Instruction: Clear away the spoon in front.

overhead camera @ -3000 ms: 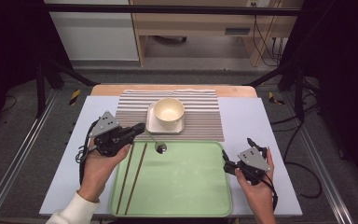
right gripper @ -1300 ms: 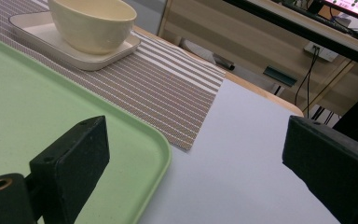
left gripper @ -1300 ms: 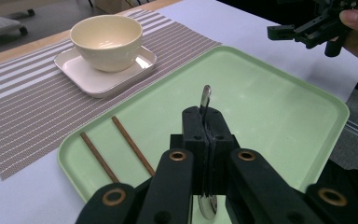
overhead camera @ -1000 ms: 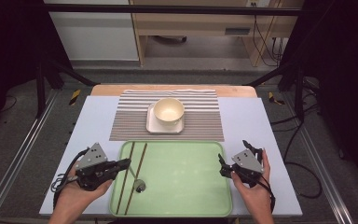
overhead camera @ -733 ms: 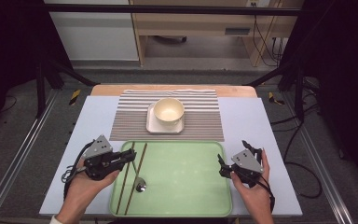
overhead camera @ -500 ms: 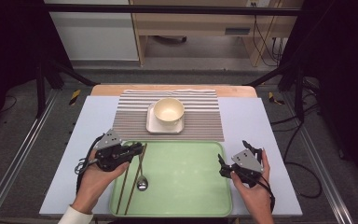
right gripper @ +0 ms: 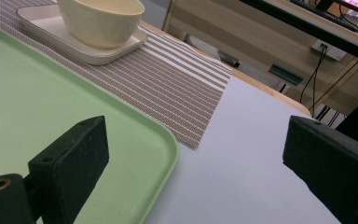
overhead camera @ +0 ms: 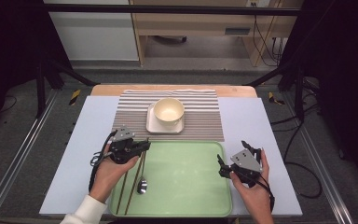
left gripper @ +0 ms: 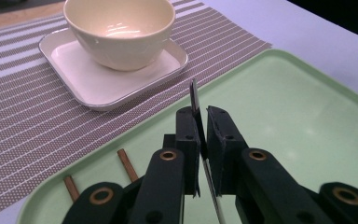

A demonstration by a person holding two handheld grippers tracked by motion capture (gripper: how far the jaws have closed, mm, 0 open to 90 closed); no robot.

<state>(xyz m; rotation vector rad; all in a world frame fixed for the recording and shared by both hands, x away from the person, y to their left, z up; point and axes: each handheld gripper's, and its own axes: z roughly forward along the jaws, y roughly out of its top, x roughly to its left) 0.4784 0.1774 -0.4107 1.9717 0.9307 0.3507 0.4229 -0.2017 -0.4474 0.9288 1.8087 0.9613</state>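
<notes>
Since a second ago, the left gripper (overhead camera: 142, 147) has travelled from the table's near-left edge up and inward to the far-left corner of the green tray (overhead camera: 186, 205), and the spoon (overhead camera: 141, 179) has come along with it.

That spoon now lies lengthwise, its long axis running toward 12 o'clock. The round bowl end sits nearest the person at about 6 o'clock, resting low over the tray floor. The thin handle tip points away toward the striped mat (overhead camera: 200, 126). In the left gripper view, the jaws are pressed nearly together, pinching the flat handle (left gripper: 195, 97) edge-on, with its tip poking up just past the pads. The jaws have just eased slightly, yet the handle remains between them.

Two brown chopsticks (overhead camera: 129, 186) lie just left of the spoon, roughly parallel to it.

The left hand (overhead camera: 109, 170) wraps the gripper from below, forearm entering from 7 o'clock, with the gripper aimed toward 3 o'clock.

The right gripper (overhead camera: 223, 164) rests at the tray's right edge, about 4 o'clock, held by the right hand (overhead camera: 251, 186). Its jaws are spread wide with nothing between them.

A cream bowl (overhead camera: 168, 112) on a square plate (overhead camera: 153, 125) stands on the mat at 12 o'clock.
</notes>
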